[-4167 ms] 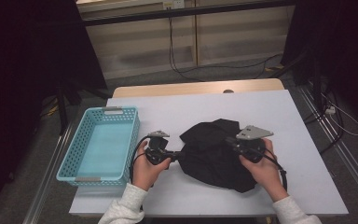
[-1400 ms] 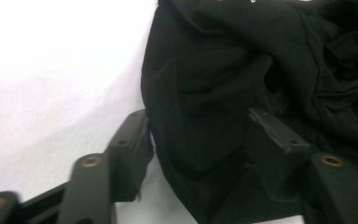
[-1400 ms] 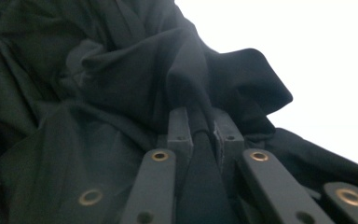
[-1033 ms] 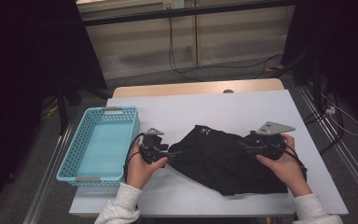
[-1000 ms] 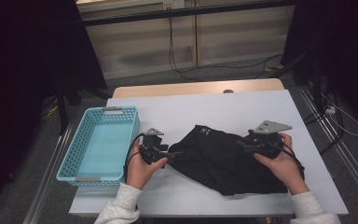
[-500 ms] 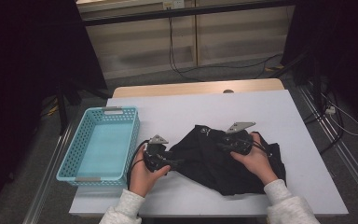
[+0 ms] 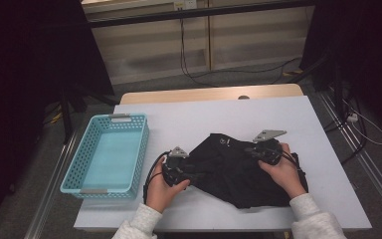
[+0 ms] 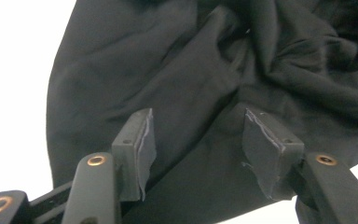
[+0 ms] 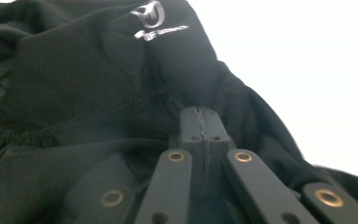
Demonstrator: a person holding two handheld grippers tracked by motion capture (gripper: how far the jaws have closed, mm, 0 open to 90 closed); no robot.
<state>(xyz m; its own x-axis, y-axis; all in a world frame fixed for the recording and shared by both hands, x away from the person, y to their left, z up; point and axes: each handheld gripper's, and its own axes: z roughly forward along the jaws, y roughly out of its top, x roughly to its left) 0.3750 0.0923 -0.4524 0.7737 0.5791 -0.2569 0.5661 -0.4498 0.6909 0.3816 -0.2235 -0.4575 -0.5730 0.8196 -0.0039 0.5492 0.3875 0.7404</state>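
One soft, light black fabric garment [image 7: 243,174] near the table's front edge suits seam grips: the right gripper [image 9: 200,122] is pinched closed on a fold, while the left gripper [image 8: 193,149] has just been closing, cloth between its still-parted pads.

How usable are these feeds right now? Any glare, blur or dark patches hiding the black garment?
High view: dim surroundings, and the black garment reads as a flat dark mass. Left gripper view: table blown out white, folds sharp. Right gripper view: soft focus, white logo slightly blurred, background overexposed.

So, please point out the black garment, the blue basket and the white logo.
black garment [image 7: 229,172], high view, middle of cloth.
blue basket [image 7: 140,149], high view, right wall.
white logo [image 9: 151,18], right gripper view, emblem print.
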